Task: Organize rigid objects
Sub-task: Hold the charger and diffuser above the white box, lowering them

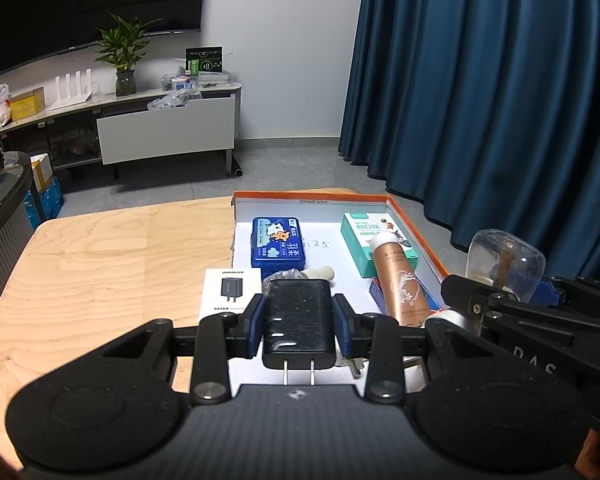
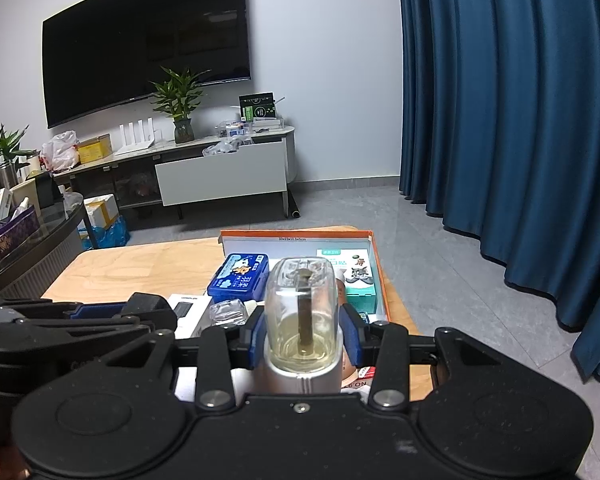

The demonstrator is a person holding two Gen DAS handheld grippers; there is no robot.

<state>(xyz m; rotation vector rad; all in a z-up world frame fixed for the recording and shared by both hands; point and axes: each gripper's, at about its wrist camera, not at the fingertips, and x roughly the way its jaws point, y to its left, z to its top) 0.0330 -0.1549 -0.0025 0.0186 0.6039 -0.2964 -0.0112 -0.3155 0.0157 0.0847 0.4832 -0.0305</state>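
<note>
1. The left tongs [image 1: 299,322] are clenched on a black charger [image 1: 299,316], blue pads pressing its two sides, its two metal prongs pointing back toward the camera; it hangs over the near end of the tray [image 1: 416,220].
2. The right tongs [image 2: 300,330] are clenched on a clear-capped bottle [image 2: 300,312] with a silver base, held just above the tray's near right part.
3. The orange-rimmed tray sits at the far right corner of the wooden worktop [image 1: 100,264], its right rim running along the worktop's right edge.
4. Inside the tray, a blue tin [image 1: 278,248] lies near the far left wall, a green box [image 1: 374,240] near the far right wall, and a copper-coloured tube [image 1: 400,280] leans across the green box toward the near right.
5. A white charger box [image 1: 230,290] lies just beside the blue tin on its near side, partly hidden by the left tongs.
6. The left half of the worktop is bare wood out to its rounded left edge.
7. Only the left view shows the charger's prongs and the handwritten figures on the tray floor between tin and green box.
8. Only the right view shows the stem inside the bottle's cap and a crumpled clear wrapper [image 2: 230,312] near the white box.
9. Each view catches the other tongs at its side edge, close alongside.
</note>
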